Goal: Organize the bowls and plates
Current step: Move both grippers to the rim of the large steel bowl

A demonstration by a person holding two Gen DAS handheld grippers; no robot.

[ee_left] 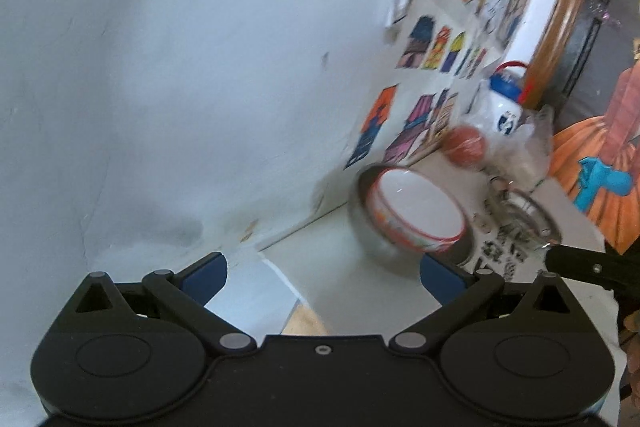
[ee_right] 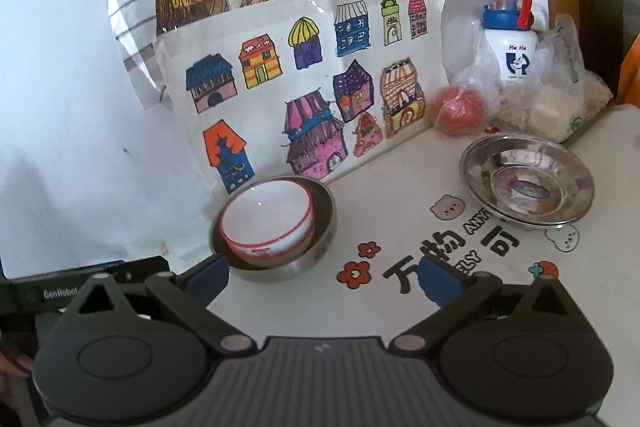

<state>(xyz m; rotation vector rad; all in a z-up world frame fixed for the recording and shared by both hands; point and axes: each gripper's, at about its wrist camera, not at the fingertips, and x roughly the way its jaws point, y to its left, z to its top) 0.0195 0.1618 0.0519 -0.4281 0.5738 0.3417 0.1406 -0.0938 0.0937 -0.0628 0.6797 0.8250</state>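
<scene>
- Against the far wall, a white bowl with a red rim (ee_right: 267, 219) sits nested inside a steel bowl (ee_right: 320, 227), and the pair stands on the table (ee_right: 400, 311) just beyond the right gripper (ee_right: 326, 277).
- Off to the right, well apart from the bowls, steel plates (ee_right: 527, 179) lie stacked; I count what looks like two rims, though I cannot be sure of the number.
- Both tools are released: the right gripper's blue pads stand wide with nothing between them, and the left gripper (ee_left: 324, 277) is spread just the same, empty, with the nested bowls ahead of its right pad.
- By my reckoning the sorting looks nearly done, bowls in one pile and plates in another, so the step in hand is to draw clear without nudging either.
- Doing that well means pulling both tools straight back toward the near edge, since the steel bowl would likely slide if a pad clipped its rim.
- Printed bears, flowers and bold characters cover the white tabletop.
- Farther back, an orange ball (ee_right: 458, 110), a white bottle with a blue cap (ee_right: 512, 47) and crumpled plastic bags (ee_right: 560, 95) crowd the right corner.
- Children's drawings of coloured houses (ee_right: 304, 87) are pinned on the pale wall behind the bowls.
- From the left gripper's side, the view is blurred, and a wooden frame (ee_left: 568, 7) runs up the far right.
</scene>
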